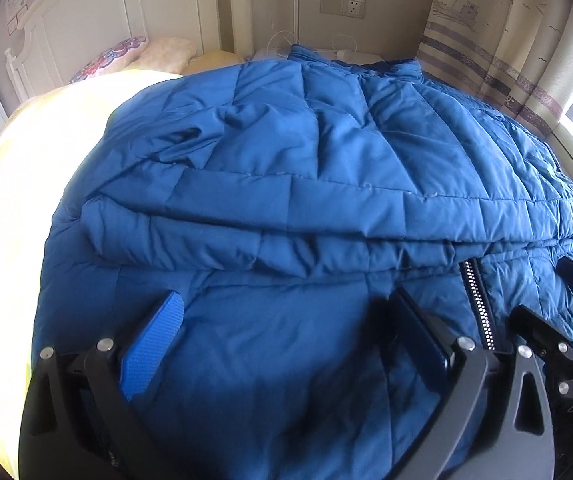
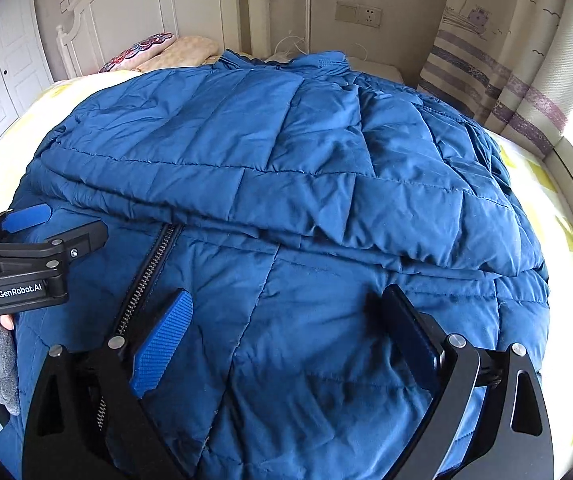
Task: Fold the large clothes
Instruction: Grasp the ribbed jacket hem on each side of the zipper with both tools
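Just beneath both spread grippers (image 1: 290, 320) (image 2: 290, 320), the blue jacket (image 1: 306, 152).

Quilted, seemingly matt cloth jacket (image 1: 306, 184); metal zipper (image 2: 146, 276).

Daylight enters from the right, beside the curtain (image 2: 518, 92). Bedsheet (image 1: 10, 208) overexposed, detail lost in glare. Gripper shadows fall on the blue jacket (image 1: 306, 160). Strong fisheye curvature; dark vignette at corners. Focus acceptable, slight softness near.
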### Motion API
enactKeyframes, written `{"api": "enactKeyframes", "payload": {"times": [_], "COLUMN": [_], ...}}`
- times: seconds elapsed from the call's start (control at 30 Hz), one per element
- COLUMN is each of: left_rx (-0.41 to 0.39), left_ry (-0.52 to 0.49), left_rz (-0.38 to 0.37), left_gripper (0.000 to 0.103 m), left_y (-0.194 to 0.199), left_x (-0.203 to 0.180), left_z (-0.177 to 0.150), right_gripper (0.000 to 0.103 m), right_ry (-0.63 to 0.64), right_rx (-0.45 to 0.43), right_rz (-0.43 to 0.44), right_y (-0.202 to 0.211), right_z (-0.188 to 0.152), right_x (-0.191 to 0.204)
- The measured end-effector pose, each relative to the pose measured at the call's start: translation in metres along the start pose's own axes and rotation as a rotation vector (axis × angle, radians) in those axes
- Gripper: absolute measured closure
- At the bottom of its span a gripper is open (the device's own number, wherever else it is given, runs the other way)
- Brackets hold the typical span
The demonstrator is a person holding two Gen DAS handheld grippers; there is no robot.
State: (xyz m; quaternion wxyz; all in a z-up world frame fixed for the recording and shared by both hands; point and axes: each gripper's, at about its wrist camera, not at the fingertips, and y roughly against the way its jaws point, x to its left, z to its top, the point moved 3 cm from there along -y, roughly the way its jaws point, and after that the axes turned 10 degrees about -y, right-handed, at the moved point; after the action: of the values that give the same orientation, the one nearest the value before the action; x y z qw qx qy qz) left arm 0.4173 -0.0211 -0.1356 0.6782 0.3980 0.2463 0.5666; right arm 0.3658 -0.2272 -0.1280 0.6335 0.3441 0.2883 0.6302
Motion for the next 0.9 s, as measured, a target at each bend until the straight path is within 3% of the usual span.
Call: {"api": "enactKeyframes", "payload": {"times": [0.13, 0.2, 0.23, 0.3, 0.4, 0.5, 0.57, 0.67, 0.83, 0.9], "left_rx": [-0.009, -0.004, -0.003, 0.015, -0.022, -0.117, -0.136, -0.055, -0.002, -0.023], "left_ry": [0.022, 0.090, 0.109, 0.076, 0.068, 0.073, -0.005, -0.156, -0.056, -0.043], "left_rz": [0.074, 0.018, 0.006, 0.069, 0.140, 0.052, -0.012, 0.049, 0.005, 0.026], "left_gripper": [0.002, 0.002, 0.002, 0.002, 0.002, 0.002, 0.002, 0.002, 0.002, 0.002], "left_y": [0.022, 0.025, 0.026, 0.030, 0.052, 0.087, 0.099, 0.081, 0.075, 0.086], "left_x": [0.027, 0.046, 0.052, 0.057, 0.064, 0.053, 0.026, -0.011, 0.008, 0.019], "left_z": [-0.031, -0.042, -0.043, -0.048, -0.064, -0.083, -0.092, -0.107, -0.113, -0.124], "right_gripper": [0.012, 0.012, 0.012, 0.012, 0.012, 0.012, 0.012, 0.012, 0.012, 0.011], "right_ry": [0.047, -0.002, -0.015, -0.025, -0.052, -0.017, 0.061, 0.100, 0.089, 0.076], "right_rx": [-0.002, -0.005, 0.001, -0.006, -0.039, -0.050, -0.005, 0.001, 0.024, 0.014], "right_rz": [-0.008, 0.030, 0.005, -0.044, 0.039, 0.134, 0.114, 0.079, 0.074, 0.067], "right_y": [0.018, 0.019, 0.019, 0.026, 0.053, 0.074, 0.070, 0.065, 0.074, 0.087], "right_z": [-0.029, -0.033, -0.031, -0.032, -0.047, -0.072, -0.092, -0.101, -0.107, -0.118], "right_x": [-0.011, -0.022, -0.026, -0.028, -0.025, -0.009, 0.006, 0.012, 0.001, -0.009]}}
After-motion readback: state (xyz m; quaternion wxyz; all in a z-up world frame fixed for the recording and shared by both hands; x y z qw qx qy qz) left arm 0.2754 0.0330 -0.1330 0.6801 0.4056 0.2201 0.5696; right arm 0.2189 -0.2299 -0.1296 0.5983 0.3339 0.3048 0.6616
